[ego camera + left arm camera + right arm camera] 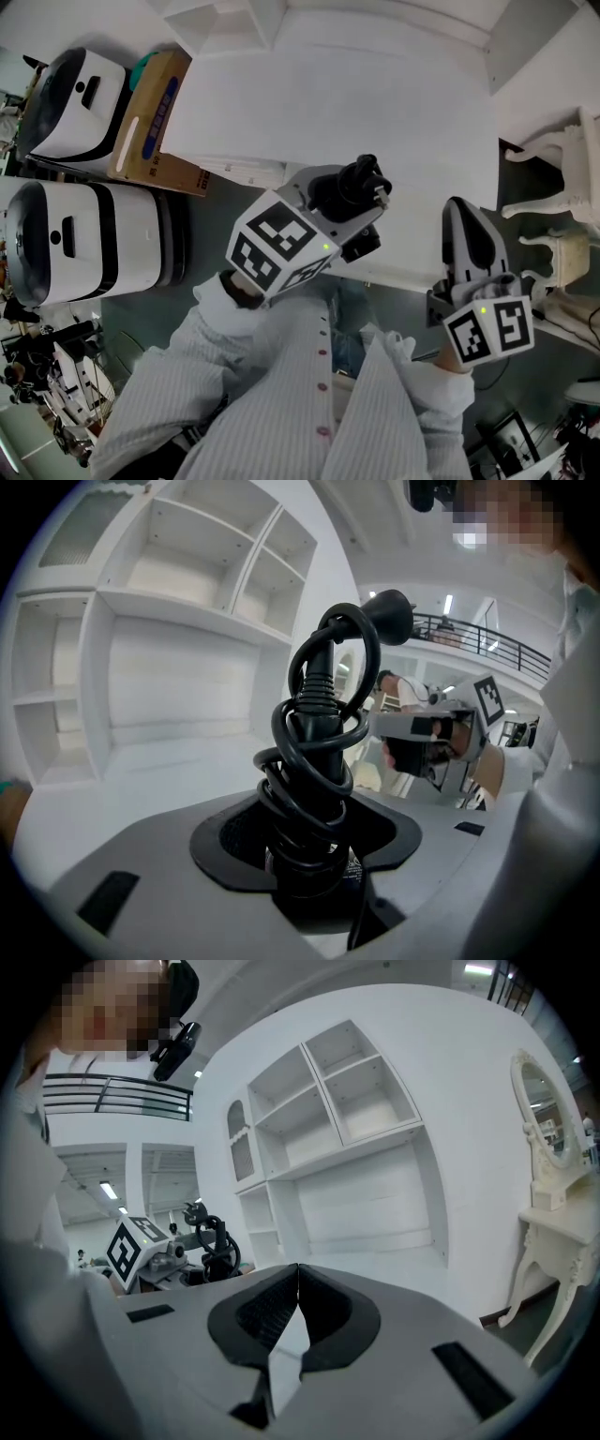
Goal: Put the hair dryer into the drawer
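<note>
A black hair dryer (354, 184) with its cord wound round the handle stands up between the jaws of my left gripper (349, 217), which is shut on it above the white desk top (375, 94). In the left gripper view the coiled handle (317, 761) fills the gap of the left gripper (314, 860), and the plug (389, 611) sticks out at the top. My right gripper (461, 211) hovers at the desk's front right edge, shut and empty, its tips meeting in the right gripper view (298, 1271). I cannot make out a drawer in any view.
White open shelves (337, 1101) rise behind the desk. A cardboard box (155, 112) and two white rounded machines (80, 98) (84, 234) stand on the floor to the left. A white dressing table with a mirror (544, 1110) is to the right.
</note>
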`<state>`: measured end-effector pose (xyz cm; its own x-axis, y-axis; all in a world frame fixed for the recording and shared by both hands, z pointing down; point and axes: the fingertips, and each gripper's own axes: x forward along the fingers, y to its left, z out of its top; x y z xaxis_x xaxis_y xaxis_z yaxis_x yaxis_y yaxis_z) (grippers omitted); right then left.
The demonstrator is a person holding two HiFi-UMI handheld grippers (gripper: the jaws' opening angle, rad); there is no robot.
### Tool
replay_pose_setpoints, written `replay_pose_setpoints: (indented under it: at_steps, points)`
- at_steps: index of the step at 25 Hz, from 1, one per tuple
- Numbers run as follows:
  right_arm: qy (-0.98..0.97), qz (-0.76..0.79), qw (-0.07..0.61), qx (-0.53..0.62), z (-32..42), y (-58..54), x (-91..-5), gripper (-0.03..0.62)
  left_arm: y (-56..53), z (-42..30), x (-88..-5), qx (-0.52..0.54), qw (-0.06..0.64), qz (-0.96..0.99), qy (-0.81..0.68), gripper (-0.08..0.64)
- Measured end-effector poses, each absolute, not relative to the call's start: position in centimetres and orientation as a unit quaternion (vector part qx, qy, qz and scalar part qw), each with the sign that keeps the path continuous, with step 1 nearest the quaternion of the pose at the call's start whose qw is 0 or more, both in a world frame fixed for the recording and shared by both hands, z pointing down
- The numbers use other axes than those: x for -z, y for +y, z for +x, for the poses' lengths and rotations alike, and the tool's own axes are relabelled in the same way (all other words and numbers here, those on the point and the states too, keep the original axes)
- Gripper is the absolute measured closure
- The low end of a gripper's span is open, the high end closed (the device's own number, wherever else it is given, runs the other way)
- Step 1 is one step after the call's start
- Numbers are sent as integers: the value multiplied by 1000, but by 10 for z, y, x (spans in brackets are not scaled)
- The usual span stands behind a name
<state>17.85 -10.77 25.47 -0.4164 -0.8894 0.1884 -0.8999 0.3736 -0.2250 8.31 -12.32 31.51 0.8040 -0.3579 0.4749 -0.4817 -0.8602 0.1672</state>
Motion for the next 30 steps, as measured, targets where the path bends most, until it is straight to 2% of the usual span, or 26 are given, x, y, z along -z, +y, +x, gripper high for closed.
replay_pose_setpoints:
  at_steps: [19, 30]
  points:
    - [-812, 538, 44, -221, 199, -114, -339, 581, -111, 115, -491, -375, 191, 896, -140, 337]
    - [-809, 530, 66, -246, 200, -130, -376, 581, -109, 120, -578, -471, 186, 858, -83, 337]
